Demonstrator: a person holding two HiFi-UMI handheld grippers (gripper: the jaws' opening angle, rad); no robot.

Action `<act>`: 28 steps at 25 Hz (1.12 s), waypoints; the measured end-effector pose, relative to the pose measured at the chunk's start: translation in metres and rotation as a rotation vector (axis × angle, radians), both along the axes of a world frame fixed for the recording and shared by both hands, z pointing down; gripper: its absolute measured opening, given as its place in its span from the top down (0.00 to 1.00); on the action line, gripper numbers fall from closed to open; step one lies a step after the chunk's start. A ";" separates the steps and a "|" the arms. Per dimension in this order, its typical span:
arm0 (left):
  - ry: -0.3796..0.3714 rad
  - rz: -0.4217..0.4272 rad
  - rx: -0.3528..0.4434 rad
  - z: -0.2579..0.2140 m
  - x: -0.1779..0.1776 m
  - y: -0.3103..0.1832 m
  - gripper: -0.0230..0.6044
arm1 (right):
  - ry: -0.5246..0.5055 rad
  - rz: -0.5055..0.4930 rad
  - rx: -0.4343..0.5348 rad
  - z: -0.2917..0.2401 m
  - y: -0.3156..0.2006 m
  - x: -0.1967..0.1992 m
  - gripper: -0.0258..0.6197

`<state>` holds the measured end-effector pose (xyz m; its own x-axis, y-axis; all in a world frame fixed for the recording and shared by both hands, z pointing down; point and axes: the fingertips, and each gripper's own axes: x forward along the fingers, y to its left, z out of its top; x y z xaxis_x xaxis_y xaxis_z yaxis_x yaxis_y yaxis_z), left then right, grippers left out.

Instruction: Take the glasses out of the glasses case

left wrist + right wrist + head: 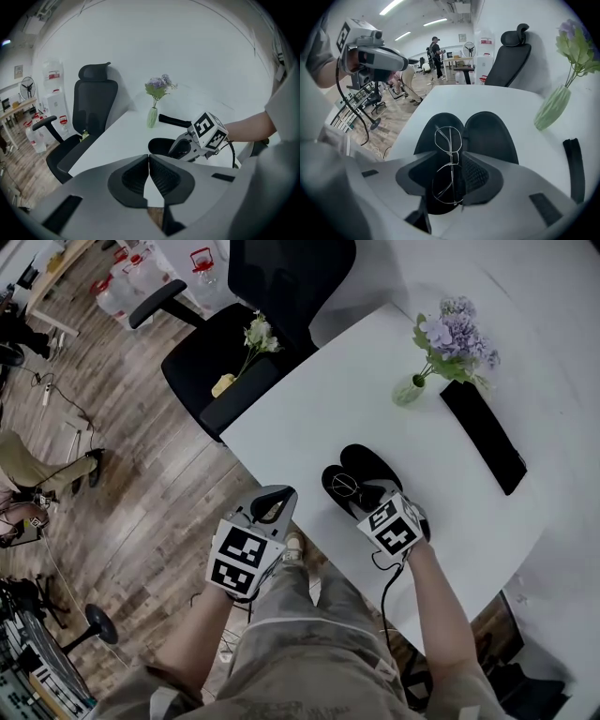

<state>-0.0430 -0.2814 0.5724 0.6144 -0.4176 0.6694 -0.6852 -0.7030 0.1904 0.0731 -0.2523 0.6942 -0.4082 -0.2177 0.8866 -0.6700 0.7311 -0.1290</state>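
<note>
White table point(309, 418) in an open office, seen steeply from above, with wood floor point(141, 474) along its 9 o'clock side.

Nearest, the left gripper point(149, 159) hangs off the table edge over the floor. Its jaws are pressed together with nothing between them, and it lies at about 8 o'clock from the case.

The right gripper point(452, 153) is the nearer tool and is already at the work. It reaches toward 11 o'clock over the open, black glasses case point(370, 465), which lies on the table close to its near edge.

The glasses point(451, 159), thin wire and folded, lie in the case's 9 o'clock half. In the right gripper view their long axis runs from 12 to 6 o'clock, in line with the jaws' reach. The bridge sits between the fingertips, with one lens beyond them and the other back between the pads.

The jaws stand apart, one on each side of the frame, and no firm clamp can be confirmed. By judgement, the coming move is a closure across the short axis at the bridge, followed by a lift.

Farther off, at 1 o'clock from the case, a pale green vase point(407, 391) holds purple flowers point(457, 338). A long black bar point(483, 435) lies just beside it. Beyond the table's far corner stands a black office chair point(281, 296).

The cubes carry square marker patterns only. No brand or legible writing appears on the case or glasses.
</note>
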 end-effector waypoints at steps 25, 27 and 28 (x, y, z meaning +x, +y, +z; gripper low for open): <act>0.026 -0.008 0.151 -0.080 0.008 0.013 0.93 | -0.164 0.254 0.333 -0.145 -0.039 0.032 0.91; 0.032 -0.006 0.200 -0.101 0.008 0.010 0.93 | -0.192 0.273 0.392 -0.179 -0.041 0.036 0.91; 0.036 -0.004 0.224 -0.112 0.008 0.009 0.93 | -0.199 0.279 0.423 -0.196 -0.041 0.038 0.91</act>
